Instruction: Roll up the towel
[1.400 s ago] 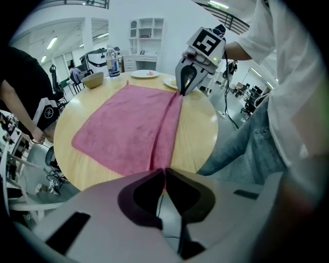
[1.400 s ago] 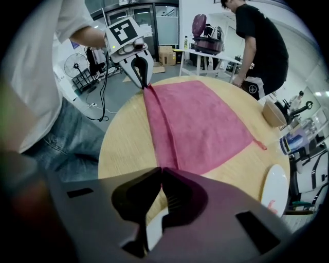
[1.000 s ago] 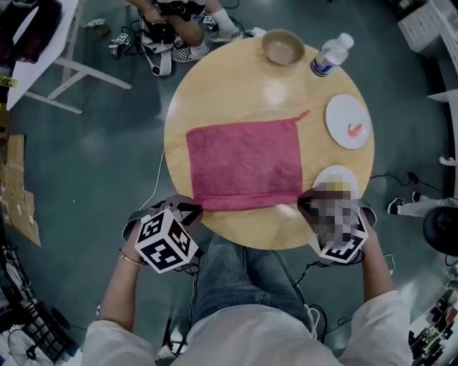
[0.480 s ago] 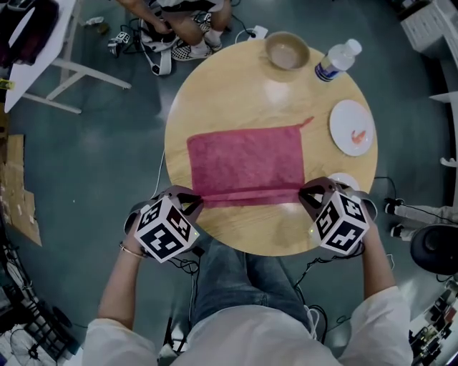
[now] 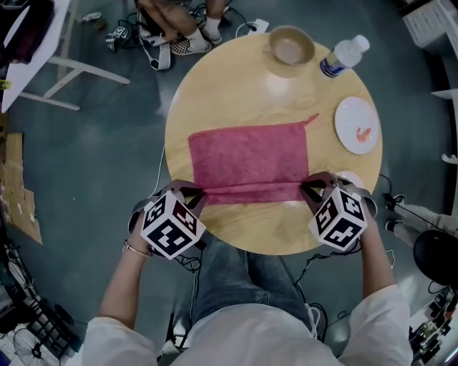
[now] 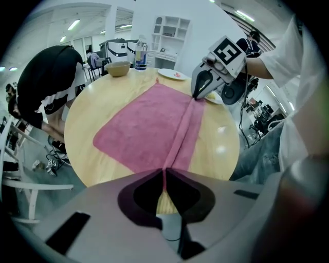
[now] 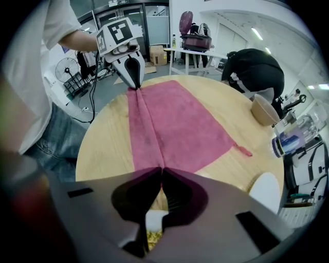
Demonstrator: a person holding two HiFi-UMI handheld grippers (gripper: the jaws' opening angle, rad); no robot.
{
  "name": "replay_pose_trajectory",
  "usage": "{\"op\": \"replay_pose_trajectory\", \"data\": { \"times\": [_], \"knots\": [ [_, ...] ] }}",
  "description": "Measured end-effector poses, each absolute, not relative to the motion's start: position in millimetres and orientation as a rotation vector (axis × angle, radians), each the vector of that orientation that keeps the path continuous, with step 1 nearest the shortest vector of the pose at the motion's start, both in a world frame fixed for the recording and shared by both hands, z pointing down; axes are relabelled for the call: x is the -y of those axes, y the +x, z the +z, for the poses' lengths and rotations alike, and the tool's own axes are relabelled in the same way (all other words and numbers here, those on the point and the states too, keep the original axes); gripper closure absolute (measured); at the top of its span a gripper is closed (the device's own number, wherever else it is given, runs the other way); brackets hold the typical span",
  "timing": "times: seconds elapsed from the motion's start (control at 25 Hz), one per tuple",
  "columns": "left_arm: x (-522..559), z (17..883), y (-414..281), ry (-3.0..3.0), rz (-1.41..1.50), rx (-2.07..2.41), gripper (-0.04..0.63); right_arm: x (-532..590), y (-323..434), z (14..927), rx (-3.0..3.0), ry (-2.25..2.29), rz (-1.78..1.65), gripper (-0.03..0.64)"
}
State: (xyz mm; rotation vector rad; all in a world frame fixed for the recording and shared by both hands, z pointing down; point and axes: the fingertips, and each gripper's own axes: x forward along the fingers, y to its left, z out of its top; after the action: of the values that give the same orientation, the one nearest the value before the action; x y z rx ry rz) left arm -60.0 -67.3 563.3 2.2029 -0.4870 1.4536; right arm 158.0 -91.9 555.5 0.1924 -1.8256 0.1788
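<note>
The left tongs (image 5: 195, 194) are pinched narrow on the near left corner of the towel (image 5: 247, 161), with a thin edge of cloth caught between the tips. The right tongs (image 5: 309, 189) grip the near right corner in the same way, and both point steeply down. Between them the near edge of the pink towel is turned over into a slim band running left to right. The rest of the towel lies flat across the middle of the counter (image 5: 236, 86), with a small loop sticking out at its far right corner.

The counter is a round top of pale wood. A tan bowl (image 5: 291, 46) stands at its far edge, with a clear bottle (image 5: 343, 56) just to its right. A white plate (image 5: 358, 125) with a red smear lies at the right, and a second plate (image 5: 351, 177) peeks out behind the right tongs.

The floor (image 5: 93, 143) is dull grey-green and strewn with cables. A white frame (image 5: 64, 71) stands at the far left, flat cardboard (image 5: 14, 186) lies at the left, and a person (image 5: 179, 21) sits beyond the counter.
</note>
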Motion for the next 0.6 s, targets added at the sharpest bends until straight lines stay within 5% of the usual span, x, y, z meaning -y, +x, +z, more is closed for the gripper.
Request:
{"op": "replay_pose_trajectory", "data": {
  "times": [0.6],
  "knots": [
    [79.0, 530.9, -79.1, 2.275, 1.401, 0.66, 0.525, 99.4, 164.9, 524.0, 1.882, 0.334, 0.147, 0.554]
  ]
}}
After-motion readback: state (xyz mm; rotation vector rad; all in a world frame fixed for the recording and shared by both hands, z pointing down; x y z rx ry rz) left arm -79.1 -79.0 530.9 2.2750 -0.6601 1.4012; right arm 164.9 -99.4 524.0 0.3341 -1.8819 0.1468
